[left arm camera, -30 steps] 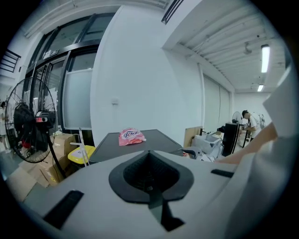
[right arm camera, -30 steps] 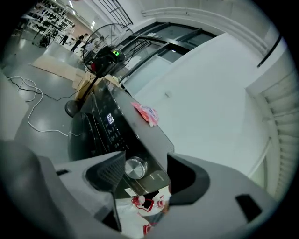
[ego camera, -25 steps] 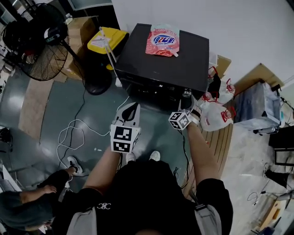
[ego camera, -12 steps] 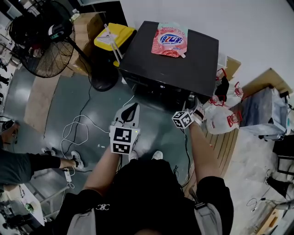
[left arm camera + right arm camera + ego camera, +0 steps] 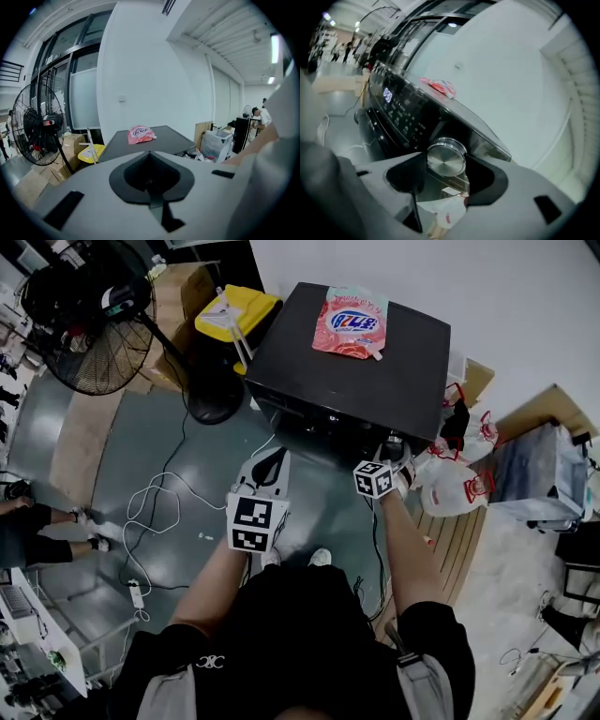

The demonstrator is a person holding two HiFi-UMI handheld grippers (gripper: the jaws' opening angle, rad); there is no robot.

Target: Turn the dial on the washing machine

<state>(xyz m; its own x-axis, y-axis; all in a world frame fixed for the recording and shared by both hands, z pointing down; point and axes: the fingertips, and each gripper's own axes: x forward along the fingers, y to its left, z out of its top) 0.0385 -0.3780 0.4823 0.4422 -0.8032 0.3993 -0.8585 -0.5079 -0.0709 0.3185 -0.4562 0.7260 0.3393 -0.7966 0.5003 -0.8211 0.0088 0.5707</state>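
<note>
Closer now, the right gripper [image 5: 440,185] reaches the washing machine's [image 5: 356,362] front right corner, jaws apart around the silver dial [image 5: 446,157], apparently unclamped. Left gripper [image 5: 265,470] hangs before the machine, closed, empty. Gripping likely follows.

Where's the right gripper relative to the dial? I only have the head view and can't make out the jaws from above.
Observer: In the right gripper view, the right gripper is lined up on the dial. The silver knob sits framed in the gap between its jaws.
Operator: Closed on it?
Observer: No, the jaws stand apart. I can't tell whether either one touches the knob's rim.
Operator: And the left one?
Observer: The left gripper is shut with nothing between its jaws. It points over the top of the washing machine toward the pink pouch lying there.
</note>
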